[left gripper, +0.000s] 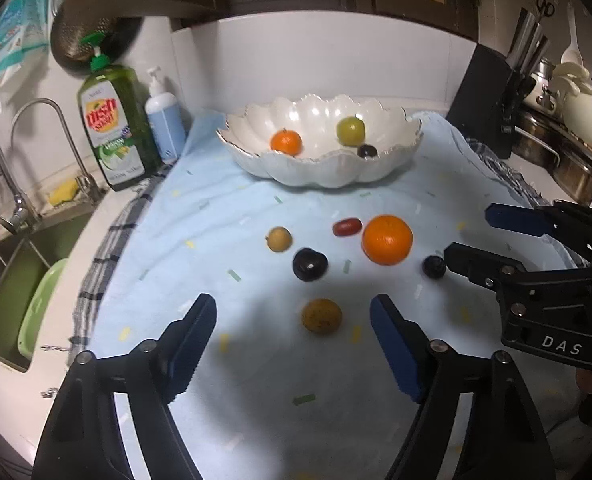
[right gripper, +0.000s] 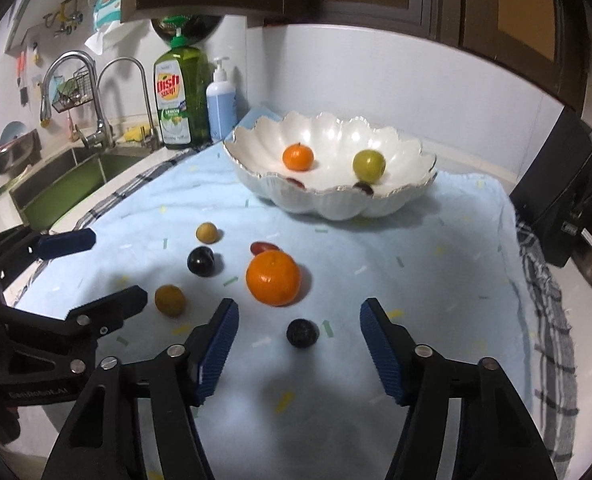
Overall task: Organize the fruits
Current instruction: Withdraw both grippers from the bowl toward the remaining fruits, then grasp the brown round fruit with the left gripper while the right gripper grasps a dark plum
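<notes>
A white scalloped bowl (left gripper: 391,164) (right gripper: 411,200) stands at the back of the blue cloth, holding a small orange (left gripper: 286,142), a green fruit (left gripper: 350,131) and a dark grape (left gripper: 367,151). Loose on the cloth lie a large orange (left gripper: 387,240) (right gripper: 272,278), a red grape (left gripper: 347,227), two brown fruits (left gripper: 321,316) (left gripper: 279,239), a dark plum (left gripper: 309,265) and a dark grape (left gripper: 434,267) (right gripper: 303,333). My left gripper (left gripper: 294,344) is open around the near brown fruit. My right gripper (right gripper: 299,350) is open around the dark grape.
A sink (left gripper: 12,280) with taps lies at the left. A green dish-soap bottle (left gripper: 114,124) and a blue pump bottle (left gripper: 164,120) stand behind the cloth. A black knife block (left gripper: 483,100) and metal pots (left gripper: 555,148) stand at the right.
</notes>
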Tool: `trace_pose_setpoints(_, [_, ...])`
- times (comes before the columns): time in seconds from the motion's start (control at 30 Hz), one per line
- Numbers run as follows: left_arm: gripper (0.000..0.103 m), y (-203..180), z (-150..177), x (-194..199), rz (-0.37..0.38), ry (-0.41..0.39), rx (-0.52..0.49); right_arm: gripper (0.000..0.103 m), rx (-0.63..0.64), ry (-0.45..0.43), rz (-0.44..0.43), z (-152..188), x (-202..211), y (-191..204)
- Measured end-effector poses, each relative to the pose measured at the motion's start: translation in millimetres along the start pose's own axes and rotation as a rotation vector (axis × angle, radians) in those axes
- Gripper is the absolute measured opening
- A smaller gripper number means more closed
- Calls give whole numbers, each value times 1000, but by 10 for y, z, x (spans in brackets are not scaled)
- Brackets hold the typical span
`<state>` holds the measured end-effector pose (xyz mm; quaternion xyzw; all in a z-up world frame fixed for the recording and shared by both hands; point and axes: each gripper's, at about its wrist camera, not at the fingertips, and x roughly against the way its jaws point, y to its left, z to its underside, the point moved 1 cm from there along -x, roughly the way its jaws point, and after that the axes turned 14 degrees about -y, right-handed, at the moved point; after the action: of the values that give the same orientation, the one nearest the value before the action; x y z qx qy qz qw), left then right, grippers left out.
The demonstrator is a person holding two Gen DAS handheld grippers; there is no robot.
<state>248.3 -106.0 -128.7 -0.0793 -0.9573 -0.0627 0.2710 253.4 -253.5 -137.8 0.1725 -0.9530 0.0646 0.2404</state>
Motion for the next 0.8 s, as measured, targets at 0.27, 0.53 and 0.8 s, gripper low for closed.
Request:
trace_pose_setpoints(0.27, [63, -109, 84, -172, 41, 50, -15, 54, -21, 64, -11, 136, -192, -22])
trace_pose_setpoints(0.53, [51, -144, 152, -323, 62, 101, -1, 43, -52, 118, -24, 240, -358, -74])
trace_pose_setpoints(0.8, [34, -146, 172, -416, 77, 127, 11, 33, -46, 145, -40, 283, -448, -53])
